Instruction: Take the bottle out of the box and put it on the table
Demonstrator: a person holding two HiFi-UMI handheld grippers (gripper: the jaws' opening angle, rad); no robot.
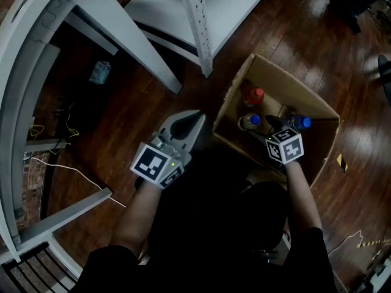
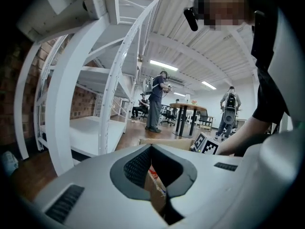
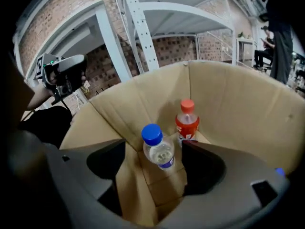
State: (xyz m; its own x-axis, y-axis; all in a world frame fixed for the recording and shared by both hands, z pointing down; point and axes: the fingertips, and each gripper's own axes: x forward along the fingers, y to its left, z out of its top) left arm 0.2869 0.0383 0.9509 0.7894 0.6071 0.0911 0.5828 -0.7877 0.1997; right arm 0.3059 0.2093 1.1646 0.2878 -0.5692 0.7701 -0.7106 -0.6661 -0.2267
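An open cardboard box stands on the wooden floor. Inside stand a red-capped bottle of red drink, a clear blue-capped bottle and another blue-capped bottle. My right gripper hangs over the box, tilted down, jaws open. In the right gripper view the clear bottle shows in the gap of the right gripper, untouched, with the red bottle behind. My left gripper is shut and empty outside the box's left wall, level; the left gripper faces the box's cardboard.
A white metal shelf frame rises just behind the box, with slanted beams to the left. Cables lie on the floor at left. In the left gripper view, people and a round table stand far off.
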